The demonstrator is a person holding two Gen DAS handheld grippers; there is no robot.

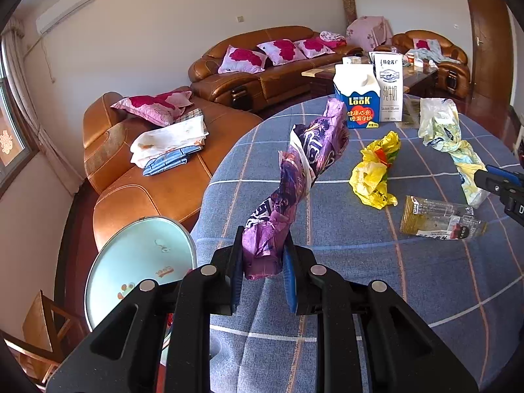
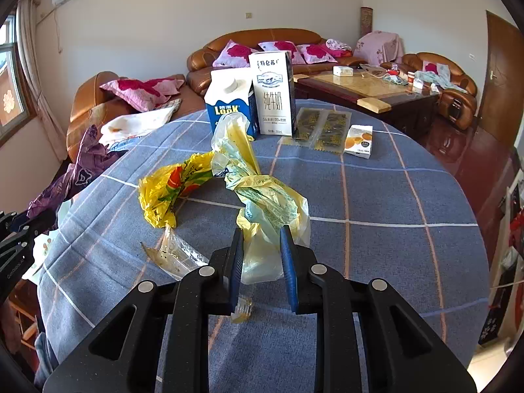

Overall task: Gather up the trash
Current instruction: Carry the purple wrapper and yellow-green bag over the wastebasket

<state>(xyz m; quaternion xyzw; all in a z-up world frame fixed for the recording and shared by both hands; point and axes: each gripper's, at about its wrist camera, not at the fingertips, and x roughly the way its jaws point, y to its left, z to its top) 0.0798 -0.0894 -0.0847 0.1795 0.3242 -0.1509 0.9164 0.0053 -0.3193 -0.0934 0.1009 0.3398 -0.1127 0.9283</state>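
My left gripper (image 1: 262, 245) is shut on a crumpled purple plastic bag (image 1: 294, 177) and holds it up above the round table with the blue checked cloth (image 1: 360, 278). It also shows at the left of the right wrist view (image 2: 78, 170). My right gripper (image 2: 262, 239) is shut on the near end of a pale yellow-green plastic bag (image 2: 262, 190) that lies on the cloth. A bright yellow bag (image 2: 170, 193) and a clear greasy wrapper (image 2: 177, 255) lie to its left. The same wrapper shows in the left wrist view (image 1: 439, 219).
A blue Look carton (image 2: 229, 104) and a white milk carton (image 2: 273, 93) stand at the table's far side, with flat sachets (image 2: 324, 127) and a small box (image 2: 358, 140) beside them. A pale round stool (image 1: 137, 262) stands left of the table. Brown sofas (image 1: 262, 65) lie behind.
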